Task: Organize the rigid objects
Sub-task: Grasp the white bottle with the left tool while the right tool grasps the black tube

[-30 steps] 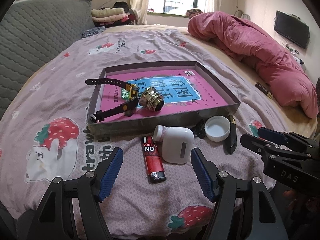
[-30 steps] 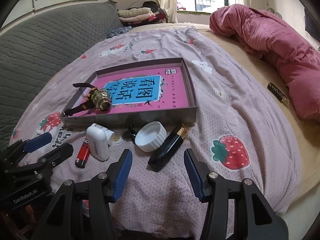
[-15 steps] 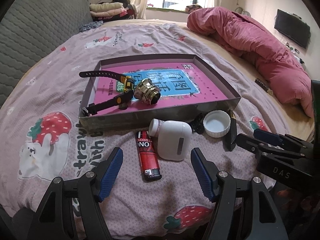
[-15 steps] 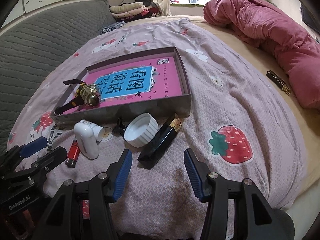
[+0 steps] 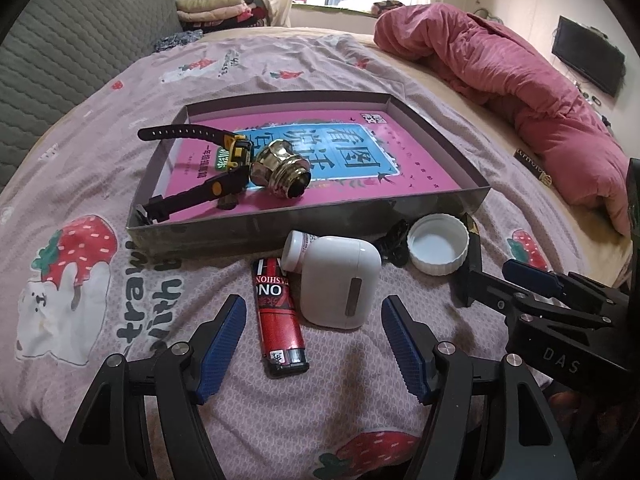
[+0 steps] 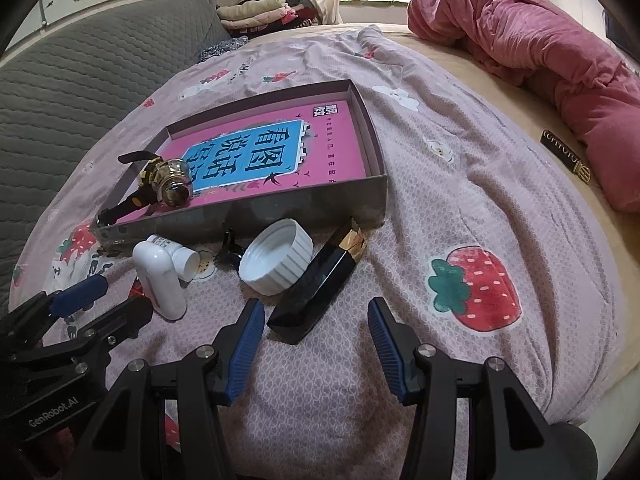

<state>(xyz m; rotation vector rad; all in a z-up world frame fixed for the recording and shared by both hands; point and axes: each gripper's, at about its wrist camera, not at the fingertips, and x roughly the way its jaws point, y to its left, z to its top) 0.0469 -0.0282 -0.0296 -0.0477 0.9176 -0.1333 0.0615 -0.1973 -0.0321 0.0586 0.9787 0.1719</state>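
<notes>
On the bed (image 5: 100, 128): left claw (image 5: 310, 342), jaws apart & empty, is hovering over red lighter (image 5: 278, 316) & white case (image 5: 340, 280). Right claw (image 6: 316, 338), jaws apart & empty, is hovering near black tube (image 6: 316, 292), beside white lid (image 6: 276, 256). Watch (image 5: 200, 168) & brass fitting (image 5: 282, 174) are lying in the shallow box (image 5: 280, 228).

Lighter (image 6: 136, 290) mostly hidden behind white case (image 6: 160, 280)
</notes>
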